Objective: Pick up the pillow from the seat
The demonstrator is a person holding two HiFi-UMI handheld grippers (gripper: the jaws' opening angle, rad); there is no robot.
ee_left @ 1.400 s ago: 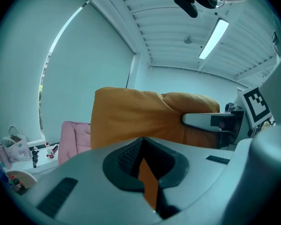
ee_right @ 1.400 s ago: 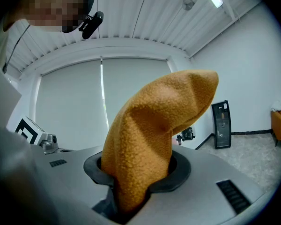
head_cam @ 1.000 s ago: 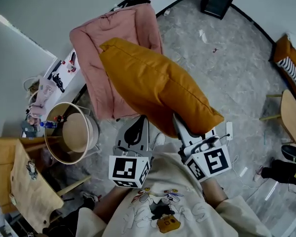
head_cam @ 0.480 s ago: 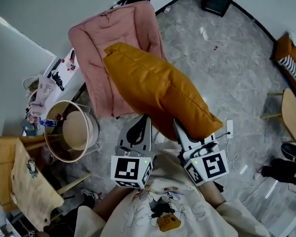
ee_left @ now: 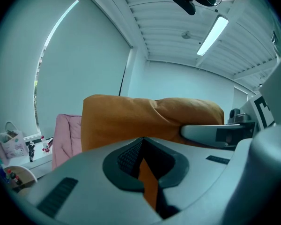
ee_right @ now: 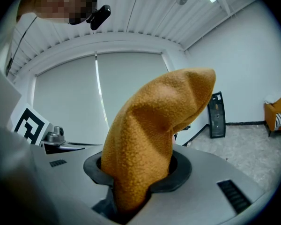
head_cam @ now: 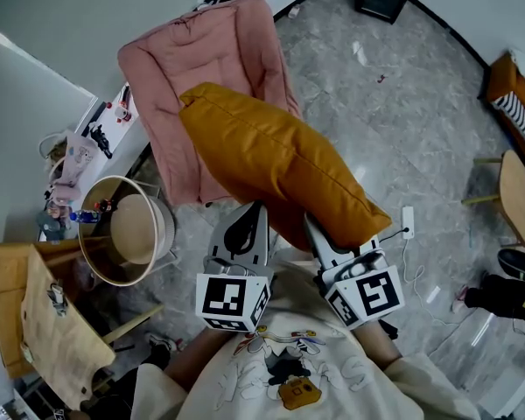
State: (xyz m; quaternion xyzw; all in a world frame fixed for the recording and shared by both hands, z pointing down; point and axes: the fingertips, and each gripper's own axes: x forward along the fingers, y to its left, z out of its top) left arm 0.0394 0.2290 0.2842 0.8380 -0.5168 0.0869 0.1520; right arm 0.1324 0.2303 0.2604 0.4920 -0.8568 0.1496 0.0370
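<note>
Holding the pillow (head_cam: 276, 169) up by its near edge is the step in hand; both grippers are clamped on it. The left gripper (ee_left: 147, 175) pinches a thin strip of the orange cover between nearly closed jaws; the right gripper (ee_right: 136, 182) bites a thick bunched fold, so its jaws stand a little apart around the fabric. The pillow hangs over the near right part of the pink seat (head_cam: 192, 68), its far corner toward the seat back; it looks lifted clear, though the head view cannot confirm a gap beneath it. The pick-up seems all but done; the next move calls for carrying the pillow toward the person without loosening either grip, since the left hold is slim and could slip.
</note>
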